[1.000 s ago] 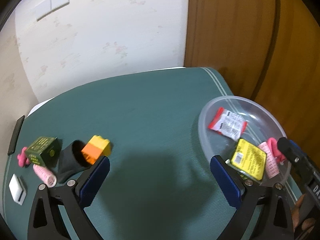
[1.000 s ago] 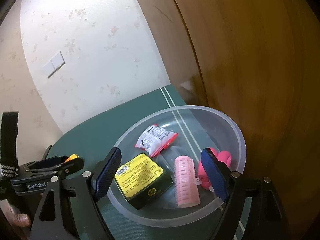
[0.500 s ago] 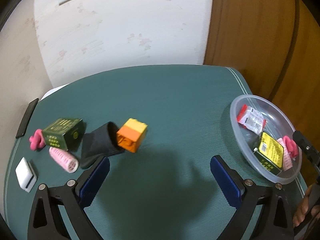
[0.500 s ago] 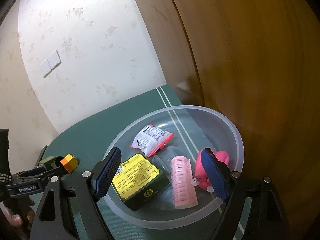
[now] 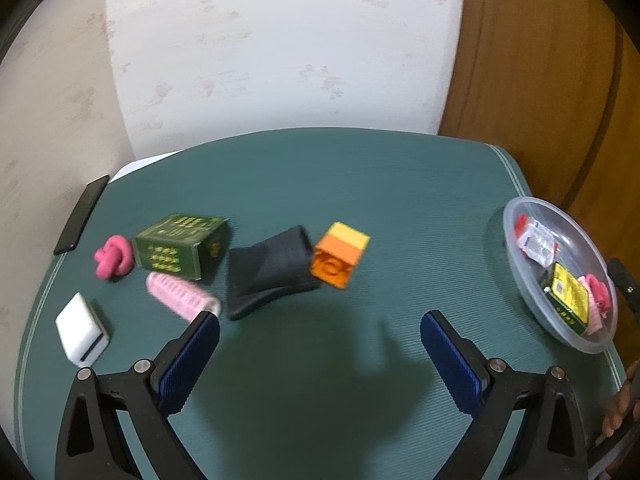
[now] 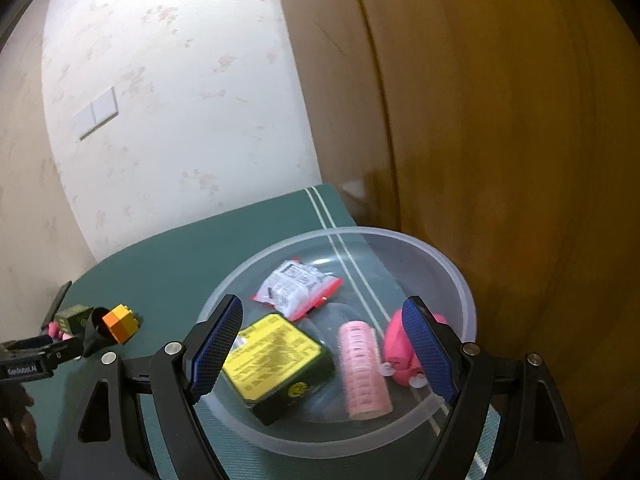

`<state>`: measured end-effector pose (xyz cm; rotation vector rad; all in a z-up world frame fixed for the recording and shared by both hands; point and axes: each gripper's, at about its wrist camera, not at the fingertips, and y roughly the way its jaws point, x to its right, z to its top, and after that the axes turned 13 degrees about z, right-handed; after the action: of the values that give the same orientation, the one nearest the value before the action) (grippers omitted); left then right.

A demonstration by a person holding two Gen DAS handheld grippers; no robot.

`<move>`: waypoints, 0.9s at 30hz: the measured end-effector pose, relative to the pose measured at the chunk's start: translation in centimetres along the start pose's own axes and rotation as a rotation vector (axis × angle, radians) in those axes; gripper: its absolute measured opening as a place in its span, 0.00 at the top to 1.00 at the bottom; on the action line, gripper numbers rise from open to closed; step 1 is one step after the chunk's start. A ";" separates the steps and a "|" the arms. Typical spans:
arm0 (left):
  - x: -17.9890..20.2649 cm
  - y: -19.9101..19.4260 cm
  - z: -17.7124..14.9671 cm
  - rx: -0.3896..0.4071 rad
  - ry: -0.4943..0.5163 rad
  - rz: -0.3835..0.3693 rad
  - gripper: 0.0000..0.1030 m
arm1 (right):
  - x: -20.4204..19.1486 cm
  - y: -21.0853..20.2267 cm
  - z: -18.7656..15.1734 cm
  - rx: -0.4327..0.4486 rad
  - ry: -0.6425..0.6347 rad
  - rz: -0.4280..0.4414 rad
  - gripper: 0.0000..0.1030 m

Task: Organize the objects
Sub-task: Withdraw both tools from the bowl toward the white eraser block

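My left gripper (image 5: pixel 320 334) is open over bare green mat, short of a loose group: an orange-and-yellow block (image 5: pixel 339 254), a dark folded cloth (image 5: pixel 270 272), a pink hair roller (image 5: pixel 182 296), a green box (image 5: pixel 180 246), a pink knot (image 5: pixel 113 257) and a white block (image 5: pixel 82 328). The clear bowl (image 5: pixel 524 280) sits at the mat's right edge. My right gripper (image 6: pixel 322 350) hangs open above that bowl (image 6: pixel 452 276), which holds a yellow-labelled box (image 6: pixel 276 360), a pink roller (image 6: pixel 362 366), a pink toy (image 6: pixel 396 340) and a red-and-white packet (image 6: pixel 298 288).
A black phone (image 5: pixel 82 214) lies at the mat's far left edge. A wallpapered wall stands behind the table and a wooden door (image 5: pixel 540 80) to the right. A hand (image 5: pixel 618 412) shows at the lower right of the left wrist view.
The left gripper has swung left, away from the bowl and toward the loose objects, which now sit nearer the centre of its view. The right gripper has stayed over the bowl, rolling slightly.
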<state>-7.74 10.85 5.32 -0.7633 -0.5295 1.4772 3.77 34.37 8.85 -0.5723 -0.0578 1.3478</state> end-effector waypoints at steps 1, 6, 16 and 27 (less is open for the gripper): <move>-0.4 0.1 -0.1 -0.001 -0.005 0.004 0.01 | -0.4 0.1 0.0 -0.003 -0.007 0.007 0.19; -2.8 0.6 -0.4 -0.011 -0.027 0.026 0.01 | -2.1 0.7 -0.2 -0.026 -0.028 0.033 0.19; -7.8 1.8 -1.5 -0.031 -0.056 0.091 0.01 | -5.4 2.5 -0.4 -0.084 -0.038 0.111 0.19; -14.8 2.7 -2.1 -0.046 -0.161 0.180 0.01 | -10.7 5.1 -1.3 -0.168 -0.127 0.211 0.19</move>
<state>-8.76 -4.25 3.97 -0.7467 -0.6315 1.7081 -2.93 24.48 8.59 -0.6469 -0.2208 1.5944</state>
